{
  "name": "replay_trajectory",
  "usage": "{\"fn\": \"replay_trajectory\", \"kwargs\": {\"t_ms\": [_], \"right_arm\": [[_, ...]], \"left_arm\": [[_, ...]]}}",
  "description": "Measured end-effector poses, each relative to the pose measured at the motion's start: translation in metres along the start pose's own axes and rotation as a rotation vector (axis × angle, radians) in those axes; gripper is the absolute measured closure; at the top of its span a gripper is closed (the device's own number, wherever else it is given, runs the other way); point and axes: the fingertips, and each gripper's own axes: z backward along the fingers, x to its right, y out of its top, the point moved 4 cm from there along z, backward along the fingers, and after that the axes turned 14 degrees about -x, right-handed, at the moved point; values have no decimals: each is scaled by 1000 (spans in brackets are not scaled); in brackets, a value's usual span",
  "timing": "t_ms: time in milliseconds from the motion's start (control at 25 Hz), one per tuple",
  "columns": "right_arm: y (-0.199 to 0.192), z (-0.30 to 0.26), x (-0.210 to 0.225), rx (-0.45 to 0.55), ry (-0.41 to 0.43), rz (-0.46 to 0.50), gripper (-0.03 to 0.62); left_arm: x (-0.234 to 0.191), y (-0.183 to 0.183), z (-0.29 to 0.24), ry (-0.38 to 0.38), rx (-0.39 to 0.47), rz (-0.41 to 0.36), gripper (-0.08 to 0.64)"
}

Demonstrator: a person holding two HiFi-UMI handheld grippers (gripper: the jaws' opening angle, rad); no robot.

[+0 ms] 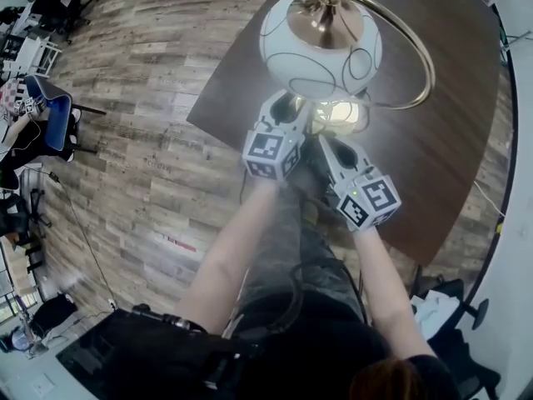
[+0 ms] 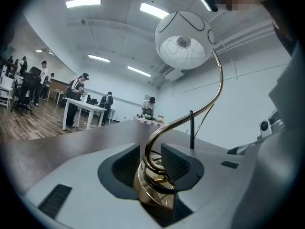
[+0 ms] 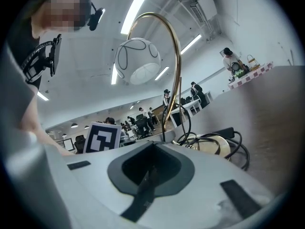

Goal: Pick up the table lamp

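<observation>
The table lamp (image 1: 321,44) stands upright on the dark table (image 1: 450,140), directly in front of you, and its brass base (image 2: 152,190) is between the jaws of your left gripper (image 2: 153,162). These jaws are wide apart and I judge that they do not press the metal yet. Your right gripper (image 3: 151,163) has its jaws together on nothing, and the base is a little to its right. The long axis of the lamp is vertical. The brass arm (image 2: 217,87) rises from the base, curves over at the top and carries the globe shade (image 2: 183,39), whose opening faces down. The risk is in this shape: the heavy part is high and to the side of the stem, so a low grip on smooth round brass can let the lamp turn or tip in the jaws. The globe can then strike the table. The black cord (image 3: 238,149) lies coiled round the base and can catch or pull when you lift.
</observation>
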Motion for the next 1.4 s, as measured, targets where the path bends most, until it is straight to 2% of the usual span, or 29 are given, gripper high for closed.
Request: {"fn": "replay_trajectory", "kwargs": {"t_ms": [200,520,960,1040,1200,1280,1400], "right_arm": [[-2,3,2,2,-8,-11,592],[-3,11,8,16,-26,-14,592],[15,27,15,41,-75,58,591],[17,32,16,46,-84,59,570],[30,47,19,65,-104,73,566],[42,58,21,75,-112,96,534],[62,75,25,104,-126,130,522]], "left_arm": [[-2,6,-5,13,16,6,425],[1,10,-12,15,32,-1,463],[2,16,-11,23,46,-29,500],[2,16,-12,28,45,-37,503],[2,15,-12,38,34,-47,506],[1,15,-12,41,33,-48,508],[-1,12,-13,56,22,-44,508]]}}
